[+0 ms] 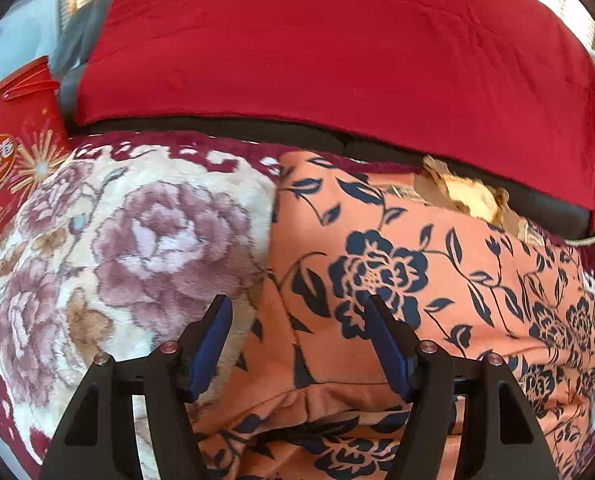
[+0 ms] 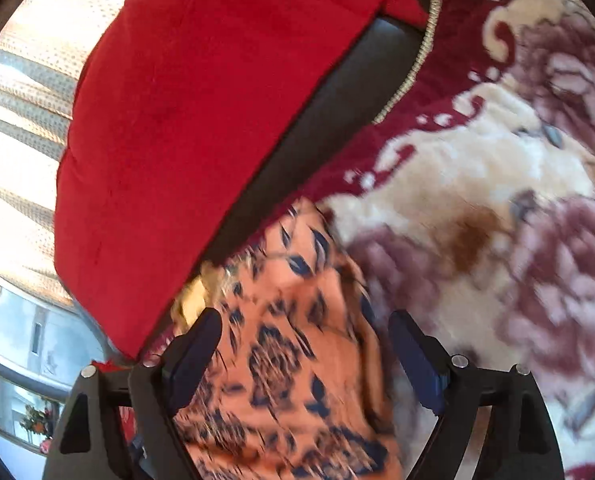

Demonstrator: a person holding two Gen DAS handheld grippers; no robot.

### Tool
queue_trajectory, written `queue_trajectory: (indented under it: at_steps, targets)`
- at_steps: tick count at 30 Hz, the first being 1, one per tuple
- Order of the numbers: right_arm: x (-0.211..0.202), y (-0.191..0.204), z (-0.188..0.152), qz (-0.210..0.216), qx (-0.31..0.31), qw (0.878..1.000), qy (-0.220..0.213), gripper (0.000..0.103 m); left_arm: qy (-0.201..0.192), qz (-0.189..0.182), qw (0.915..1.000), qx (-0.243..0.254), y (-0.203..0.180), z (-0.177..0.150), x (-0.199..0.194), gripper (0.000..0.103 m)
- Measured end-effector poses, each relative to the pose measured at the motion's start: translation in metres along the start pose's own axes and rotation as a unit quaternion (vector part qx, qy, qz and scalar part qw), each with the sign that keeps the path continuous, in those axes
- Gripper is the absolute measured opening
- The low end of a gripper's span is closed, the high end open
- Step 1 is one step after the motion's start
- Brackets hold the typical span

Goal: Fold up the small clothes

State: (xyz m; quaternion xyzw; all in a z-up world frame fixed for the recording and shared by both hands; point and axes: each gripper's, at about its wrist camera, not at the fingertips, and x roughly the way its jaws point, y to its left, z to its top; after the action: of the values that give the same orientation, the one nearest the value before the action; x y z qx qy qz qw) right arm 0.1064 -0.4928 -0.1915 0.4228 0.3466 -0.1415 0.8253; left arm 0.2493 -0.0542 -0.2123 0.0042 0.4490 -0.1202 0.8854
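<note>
Garment [image 1: 397, 248]: orange cloth printed with navy flowers and leaves. Lies on the blanket, its far edge near the blanket's maroon back border, its left edge over the cream field with the mauve roses. A fold or seam runs across it close to the left gripper. In the right wrist view [image 2: 289, 360] it is blurred, so the print is hard to read there.

Blanket [image 1: 129, 240]: plush, cream centre, mauve roses, maroon border with cream scrolls and a corded trim. It carries the garment and fills the right half of the right wrist view [image 2: 477, 200].

Left gripper [image 1: 297, 312]: black frame, blue pads, jaws parted. It stands over the garment's left edge; cloth shows between the jaws, and the pads are not pressing on it. Released.

Right gripper [image 2: 305, 328]: same make, jaws wide apart, above the garment. Nothing clamped; possibly just clear of the cloth, though blur makes contact uncertain.

Red cover [image 1: 337, 48]: plain red fabric over a dark cushion behind the blanket's back edge.

Yellow item [image 1: 469, 196]: crumpled, tan-gold, at the garment's far edge against the dark cushion. Kind unclear.

Red bag [image 1: 13, 148]: printed with a gold starburst and an orange label, at the blanket's left edge.
</note>
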Motion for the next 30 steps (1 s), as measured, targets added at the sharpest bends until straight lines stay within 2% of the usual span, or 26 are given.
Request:
queue_trajectory:
  at_steps: [2, 3, 4, 5, 6, 8, 11, 13, 14, 15, 17, 18, 19, 20, 21, 23, 25, 26, 27, 29, 30]
  targets:
    - [0.019, 0.004, 0.006, -0.013, -0.009, 1.000, 0.006, 0.085, 0.011, 0.002, 0.9999, 0.008, -0.003, -0.001, 0.006, 0.069]
    - [0.028, 0.004, 0.007, -0.023, -0.014, 1.000, 0.012, 0.077, 0.015, 0.007, 0.9998, 0.011, -0.004, -0.002, 0.008, 0.069]
    - [0.040, 0.003, 0.008, -0.041, -0.016, 0.999, 0.027, 0.063, 0.021, 0.011, 0.9996, 0.013, -0.004, -0.002, 0.011, 0.069]
    - [0.051, 0.006, 0.006, -0.048, -0.019, 0.998, 0.044, 0.023, 0.026, 0.013, 0.9995, 0.013, -0.003, -0.002, 0.014, 0.069]
    - [0.055, 0.010, 0.004, -0.060, -0.030, 0.996, 0.052, 0.017, 0.030, 0.013, 0.9994, 0.012, -0.002, -0.003, 0.016, 0.069]
    - [0.049, 0.024, 0.003, -0.076, -0.071, 0.994, 0.030, 0.014, 0.035, 0.023, 0.9991, 0.013, 0.000, -0.003, 0.018, 0.069]
    - [0.027, 0.047, 0.005, -0.038, -0.108, 0.993, -0.024, 0.010, 0.036, 0.024, 0.9990, 0.015, 0.003, -0.006, 0.020, 0.069]
    - [0.011, 0.056, 0.010, 0.023, -0.121, 0.989, -0.078, 0.010, 0.032, 0.031, 0.9986, 0.028, 0.002, -0.009, 0.020, 0.070]
    - [0.007, 0.058, 0.012, 0.032, -0.129, 0.986, -0.101, 0.010, 0.030, 0.036, 0.9982, 0.037, 0.002, -0.012, 0.020, 0.070]
    - [0.010, 0.057, 0.014, 0.023, -0.130, 0.985, -0.110, 0.010, 0.029, 0.038, 0.9979, 0.043, 0.000, -0.015, 0.021, 0.070]
    - [0.034, 0.044, 0.017, -0.011, -0.121, 0.989, -0.089, 0.010, 0.027, 0.040, 0.9975, 0.051, 0.000, -0.017, 0.022, 0.070]
    - [0.046, 0.035, 0.017, -0.032, -0.116, 0.990, -0.070, 0.014, 0.025, 0.040, 0.9975, 0.052, -0.001, -0.020, 0.021, 0.070]
    - [0.064, 0.020, 0.018, -0.059, -0.101, 0.993, -0.033, 0.014, 0.025, 0.040, 0.9976, 0.050, -0.001, -0.020, 0.021, 0.070]
    - [0.071, 0.009, 0.017, -0.064, -0.084, 0.994, -0.013, 0.015, 0.025, 0.040, 0.9978, 0.048, -0.004, -0.020, 0.018, 0.070]
    - [0.072, 0.000, 0.017, -0.055, -0.069, 0.996, -0.006, 0.020, 0.023, 0.040, 0.9978, 0.046, -0.004, -0.020, 0.016, 0.070]
    - [0.056, -0.014, 0.018, -0.037, -0.033, 0.998, -0.030, 0.035, 0.013, 0.038, 0.9980, 0.049, -0.008, -0.019, 0.008, 0.070]
    - [0.031, -0.021, 0.022, -0.026, -0.017, 0.997, -0.063, 0.044, -0.008, 0.027, 0.9981, 0.055, -0.013, -0.018, -0.005, 0.070]
    - [0.020, -0.023, 0.022, -0.027, -0.015, 0.996, -0.080, 0.066, -0.022, 0.024, 0.9975, 0.062, -0.017, -0.018, -0.012, 0.070]
    - [0.009, -0.025, 0.023, -0.031, -0.015, 0.994, -0.100, 0.076, -0.036, 0.021, 0.9967, 0.070, -0.021, -0.019, -0.019, 0.070]
    - [-0.017, -0.019, 0.016, -0.034, -0.036, 0.989, -0.137, 0.076, -0.049, 0.012, 0.9954, 0.081, -0.028, -0.021, -0.025, 0.070]
    - [-0.019, -0.011, 0.014, -0.029, -0.052, 0.989, -0.133, 0.076, -0.050, 0.011, 0.9949, 0.087, -0.032, -0.022, -0.026, 0.070]
